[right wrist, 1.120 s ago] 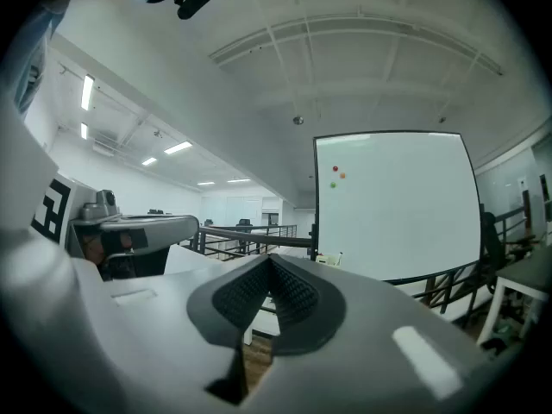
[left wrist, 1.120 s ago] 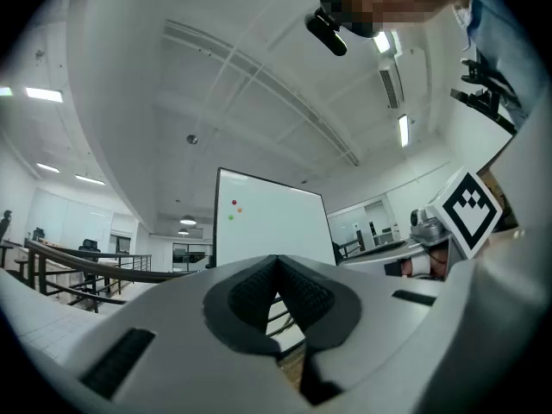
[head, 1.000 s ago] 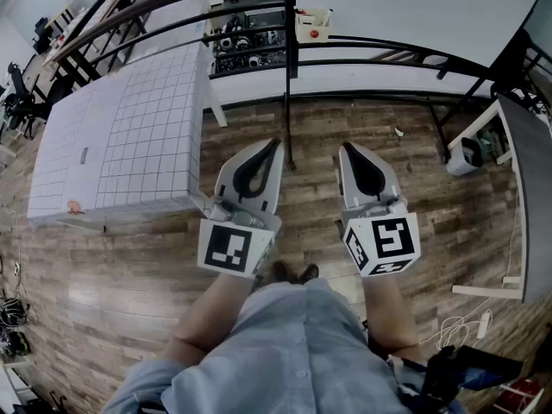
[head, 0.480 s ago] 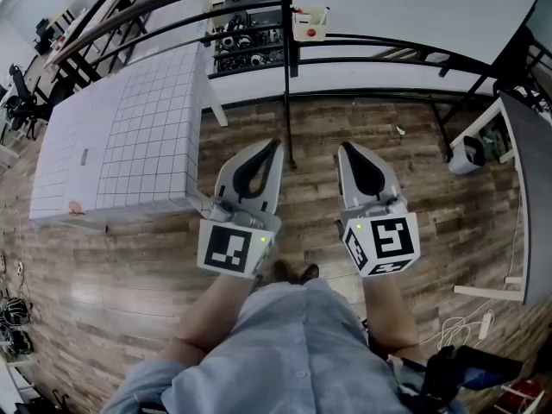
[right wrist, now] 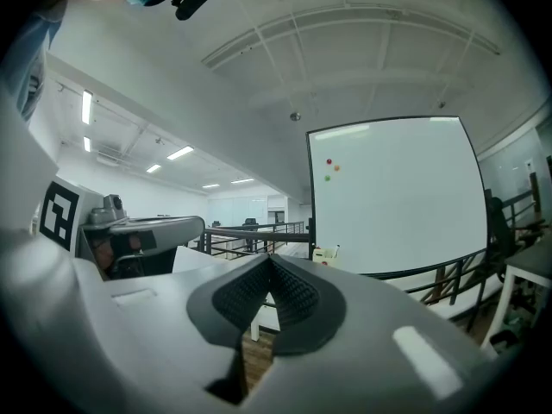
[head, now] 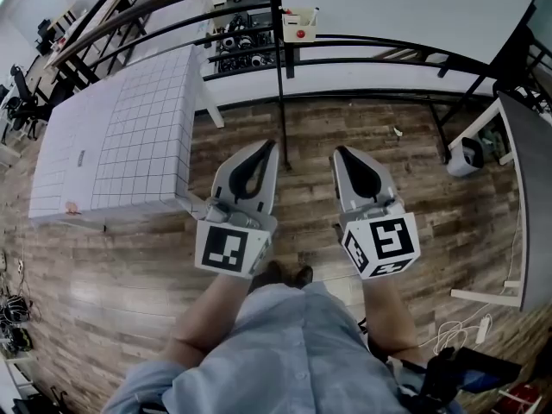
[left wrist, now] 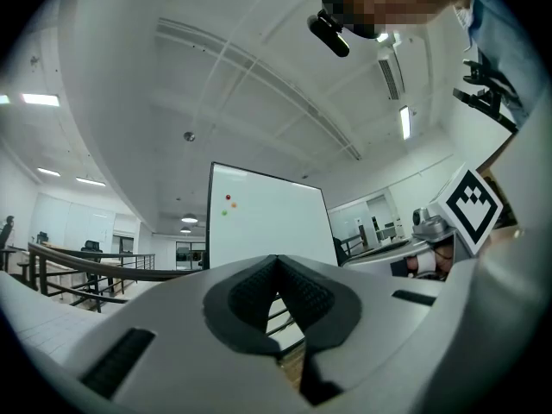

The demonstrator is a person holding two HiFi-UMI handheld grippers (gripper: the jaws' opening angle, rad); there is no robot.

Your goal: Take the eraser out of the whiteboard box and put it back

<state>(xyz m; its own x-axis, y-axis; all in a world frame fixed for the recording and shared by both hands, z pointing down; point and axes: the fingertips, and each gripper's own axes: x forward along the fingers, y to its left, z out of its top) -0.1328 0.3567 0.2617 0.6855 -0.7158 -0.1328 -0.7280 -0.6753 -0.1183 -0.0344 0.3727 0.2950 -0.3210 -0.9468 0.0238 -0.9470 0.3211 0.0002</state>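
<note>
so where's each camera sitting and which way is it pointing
Head view: on the person's head, looking steeply down at the wooden floor, with the left gripper, right gripper and shirt in view.
Left gripper view: rides the left gripper, looking along its shut jaws at the whiteboard; the right gripper shows at the right edge.
Right gripper view: rides the right gripper, looking along its shut jaws at the whiteboard and its box; the left gripper shows at the left.
Shared: both gripper views face the whiteboard.

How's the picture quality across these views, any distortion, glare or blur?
Head view: strong fisheye, the wooden floor planks curve; even light, sharp. Left gripper view: round frame with black corners, whiteboard evenly lit, no glare. Right gripper view: same round frame, ceiling light strips blown out white.
</note>
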